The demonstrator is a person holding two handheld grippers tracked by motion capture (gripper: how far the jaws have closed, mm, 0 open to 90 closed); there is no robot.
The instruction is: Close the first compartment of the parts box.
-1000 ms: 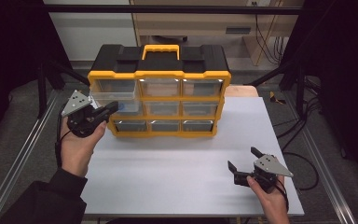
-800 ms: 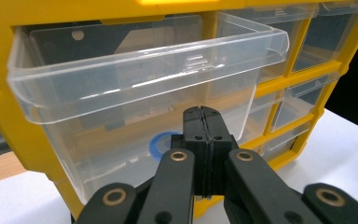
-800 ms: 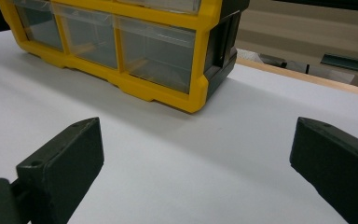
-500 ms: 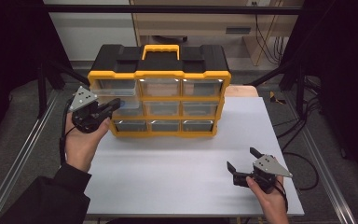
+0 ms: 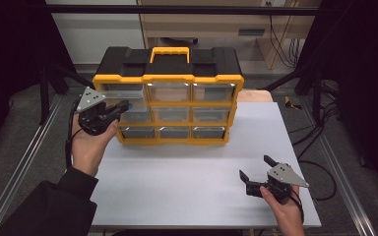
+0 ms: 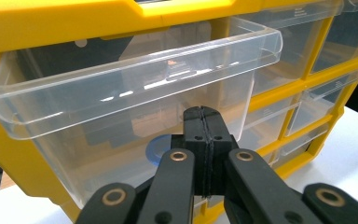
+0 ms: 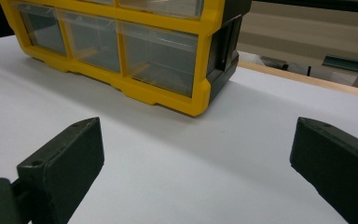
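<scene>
Fig.: left tongs (image 5: 123, 105) at the top-left drawer (image 6: 135, 84) of the yellow organiser (image 5: 170, 142), high view w/ both gripper views. The clear drawer stands part-way pulled out of its bay; it lies straight ahead of and just above the left tongs' tips, long axis running across the cabinet front, i.e. crosswise to the tongs' line of reach. In the left gripper view the left tongs (image 6: 204, 140) are fully closed, jaws pressed together w/ nothing between them; the tips sit against or just short of the drawer's front wall, below its out-turned lip — contact can't be confirmed. A blue round item (image 6: 157, 151) shows through the clear wall, low in the drawer, just left of the tips; what it is can't be told. Left hand (image 5: 91, 147) is by far the nearer; right tongs (image 5: 256, 169) rest well apart from the cabinet, low over the desk (image 5: 187, 172) near its front right corner. In the right gripper view the right tongs (image 7: 191, 158) stand wide, empty, w/ bare desk between the jaws and the organiser's bottom-right bays farther ahead, up and to the left. Judgement: the next move turns on the drawer's slide axis, which runs in line w/ the left tongs' own axis, so a straight push or a hooked pull along that line moves it; approx. centred on the drawer's width, so skewing looks unlikely.
</scene>
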